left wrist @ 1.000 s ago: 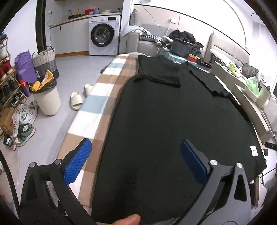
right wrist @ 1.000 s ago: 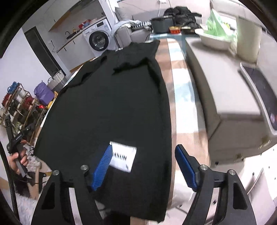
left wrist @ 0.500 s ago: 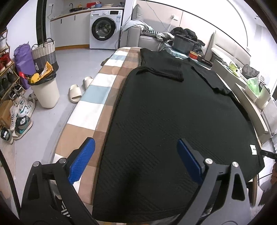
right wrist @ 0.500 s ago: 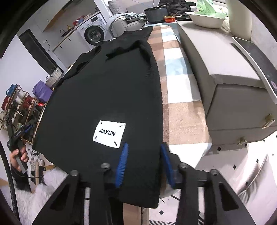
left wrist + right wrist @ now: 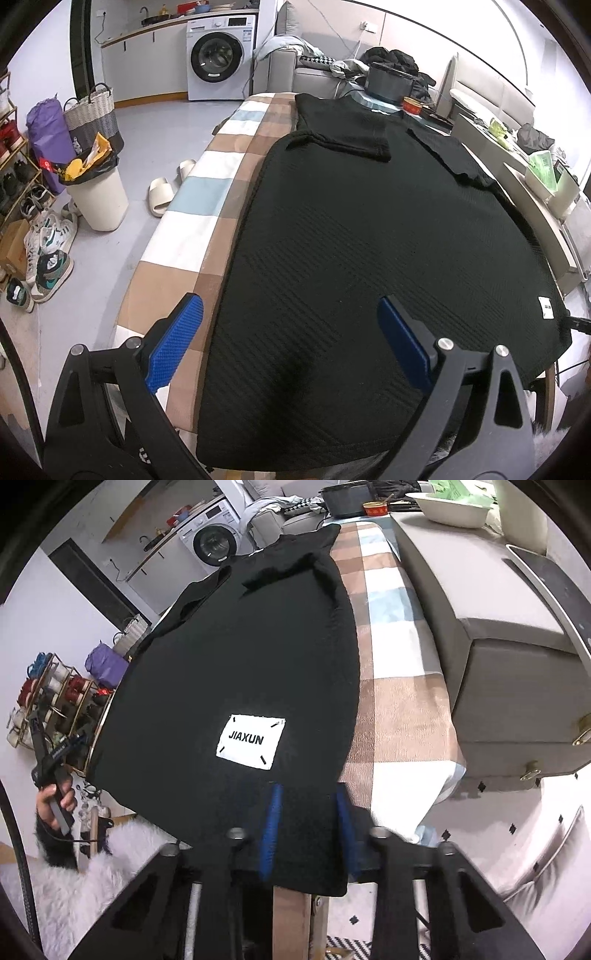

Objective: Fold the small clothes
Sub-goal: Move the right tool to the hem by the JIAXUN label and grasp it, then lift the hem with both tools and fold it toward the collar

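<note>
Right tongs [image 5: 308, 805] just closed, pinching black shirt [image 5: 236, 657] hem corner; left tongs [image 5: 291, 332] agape above hem.

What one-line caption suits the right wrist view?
Right hand-held gripper closing on the hem corner of a black T-shirt spread over a checked tablecloth.

Your black ribbed t-shirt [image 5: 369, 258] lies flat on the checked table, sleeves folded inward, white JIAXUN patch [image 5: 251, 741] face-up near the hem corner.

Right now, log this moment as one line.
stage: grasping hem | right claw: just closed on black shirt hem corner | left claw: open above shirt
</note>
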`<state>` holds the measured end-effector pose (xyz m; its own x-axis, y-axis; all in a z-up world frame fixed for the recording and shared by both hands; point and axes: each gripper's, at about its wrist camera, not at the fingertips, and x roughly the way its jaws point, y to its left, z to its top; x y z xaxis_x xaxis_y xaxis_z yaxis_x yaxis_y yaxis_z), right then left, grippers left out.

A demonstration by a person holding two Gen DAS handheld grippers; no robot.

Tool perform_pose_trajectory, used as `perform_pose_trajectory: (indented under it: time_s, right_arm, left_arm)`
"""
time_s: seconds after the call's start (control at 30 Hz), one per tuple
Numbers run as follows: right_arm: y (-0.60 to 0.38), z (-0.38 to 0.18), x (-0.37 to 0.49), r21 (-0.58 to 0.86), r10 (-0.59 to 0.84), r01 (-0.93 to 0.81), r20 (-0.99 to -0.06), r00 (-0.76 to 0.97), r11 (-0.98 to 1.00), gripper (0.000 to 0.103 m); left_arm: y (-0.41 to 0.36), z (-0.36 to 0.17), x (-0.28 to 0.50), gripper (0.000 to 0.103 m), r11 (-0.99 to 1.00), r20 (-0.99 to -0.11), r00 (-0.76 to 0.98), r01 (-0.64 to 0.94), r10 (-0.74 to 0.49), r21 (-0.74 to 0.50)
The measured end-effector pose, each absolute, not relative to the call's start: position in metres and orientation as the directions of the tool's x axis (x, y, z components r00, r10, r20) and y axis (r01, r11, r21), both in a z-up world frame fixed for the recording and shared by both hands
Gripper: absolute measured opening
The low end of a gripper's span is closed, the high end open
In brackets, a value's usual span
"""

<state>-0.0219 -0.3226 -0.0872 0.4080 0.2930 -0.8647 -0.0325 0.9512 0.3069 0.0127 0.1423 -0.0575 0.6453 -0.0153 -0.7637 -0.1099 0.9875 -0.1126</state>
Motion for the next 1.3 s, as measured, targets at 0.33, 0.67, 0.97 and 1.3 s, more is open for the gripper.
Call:
perform_pose_trajectory:
  time_s: [0.33, 0.67, 0.97, 1.3]
  right_arm:
    - [-0.311, -0.052, -0.021, 0.368, 0.354, -0.101, -0.728, 0.588, 0.924, 0.005]
    - [-0.309, -0.057, -0.020, 0.381, 0.361, -0.093, -0.728, 0.583, 0.920, 0.005]
    - [-0.308, -0.061, -0.017, 0.373, 0.352, -0.086, -0.738, 0.576, 0.924, 0.005]
    - [-0.315, -0.057, -0.018, 0.442, 0.387, -0.079, -0.669, 0.634, 0.893, 0.005]
  left_arm:
    - [0.155, -0.072, 0.018, 0.093, 0.983, -0.794, 0.608, -0.144, -0.001, -0.111]
    - [0.164, -0.096, 0.027, 0.050, 0.979, -0.844, 0.536, -0.173, 0.002, -0.108]
    - [0.171, -0.091, 0.023, 0.005, 0.972, -0.813, 0.581, -0.181, -0.019, -0.152]
    - [0.166, -0.048, 0.009, 0.005, 0.958, -0.692, 0.717, -0.131, -0.085, -0.254]
